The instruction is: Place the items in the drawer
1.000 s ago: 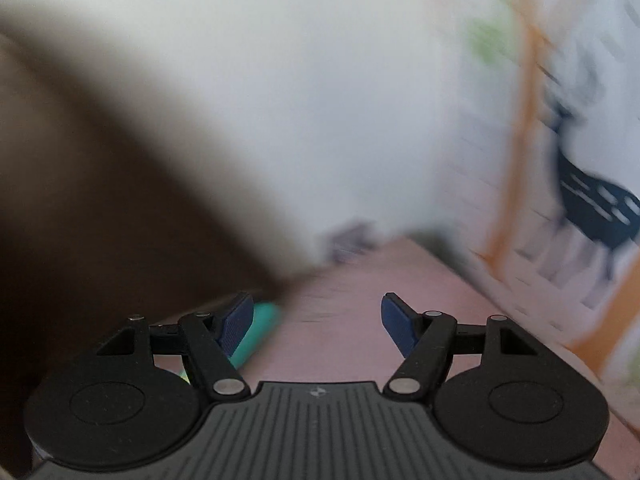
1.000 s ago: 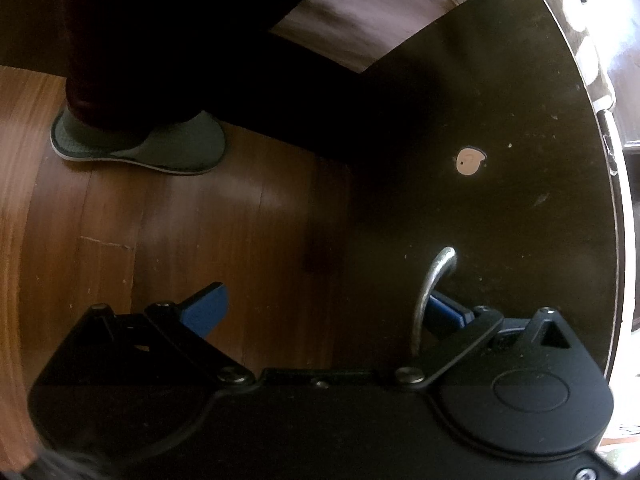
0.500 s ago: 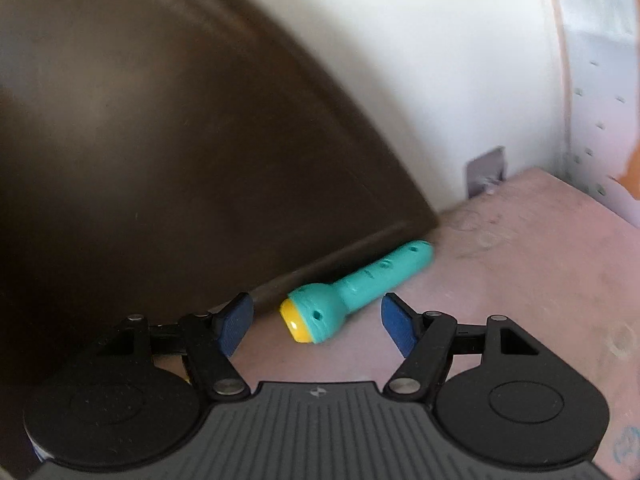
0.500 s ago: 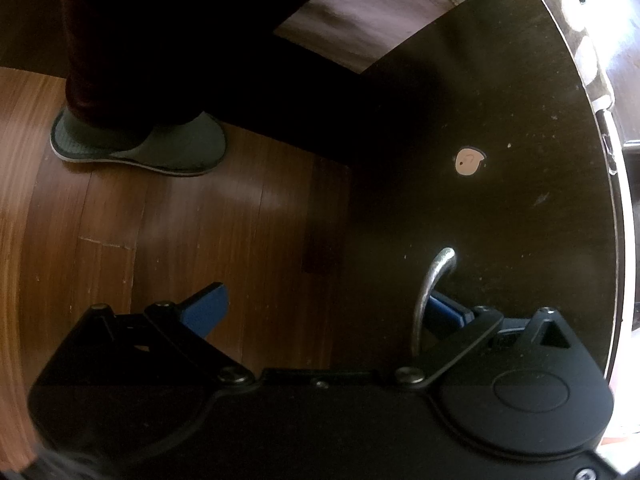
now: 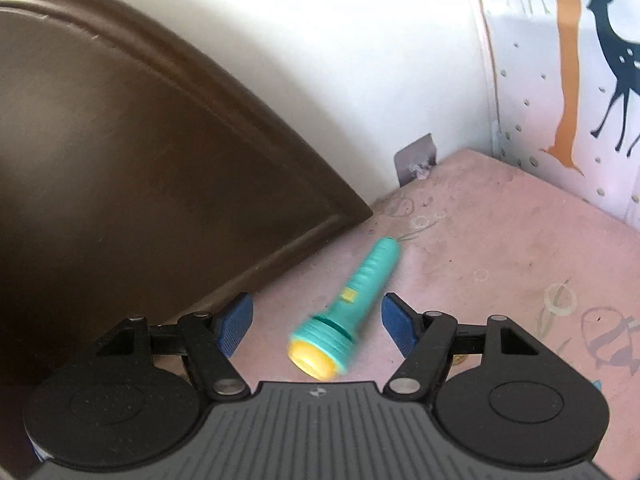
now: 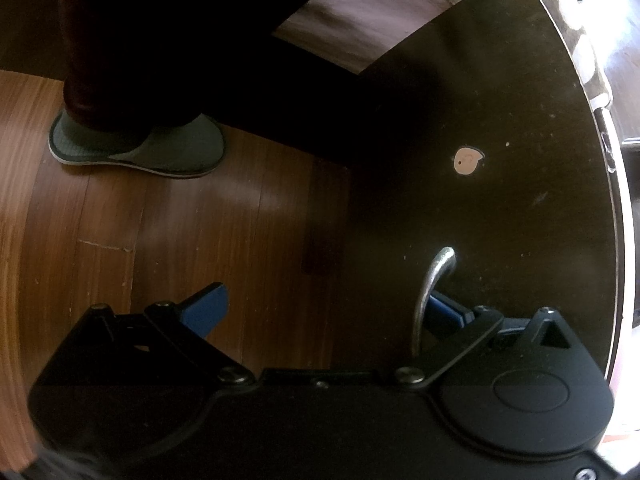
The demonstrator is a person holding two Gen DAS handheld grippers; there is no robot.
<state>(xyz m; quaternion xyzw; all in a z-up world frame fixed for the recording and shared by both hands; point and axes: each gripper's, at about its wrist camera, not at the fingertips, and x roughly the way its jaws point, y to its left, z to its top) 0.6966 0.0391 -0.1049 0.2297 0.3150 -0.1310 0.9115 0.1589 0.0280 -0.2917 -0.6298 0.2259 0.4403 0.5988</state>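
1. The left gripper point(image 5: 316, 322) had its two blue-padded fingers point(image 5: 236, 320) standing wide apart, gripping nothing.
2. Between those fingers, but touching neither pad, lay the teal plastic flashlight with a yellow lens point(image 5: 348, 312); its lens end pointed back toward the camera and its ridged handle ran away up and to the right.
3. The flashlight rested on a pink bench top printed with faint fish and bubble shapes point(image 5: 500, 248).
4. A dark brown curved wooden panel point(image 5: 140, 168) rose just left of the flashlight, and a white wall stood behind it.
5. A white wall covering with an orange trunk and a dark blue deer point(image 5: 612, 60) closed the right side.
6. The right gripper point(image 6: 324, 306) also had its fingers spread wide; its right blue finger point(image 6: 444, 312) sat hooked behind the curved silver metal handle point(image 6: 434, 280), its left finger hanging free over the floor.
7. That handle was fixed to a dark drawer front point(image 6: 500, 120) bearing a small pale sticker point(image 6: 467, 161).
8. Beyond lay a brown wooden floor point(image 6: 120, 232), where a person's foot in a grey slipper point(image 6: 140, 148) stood.
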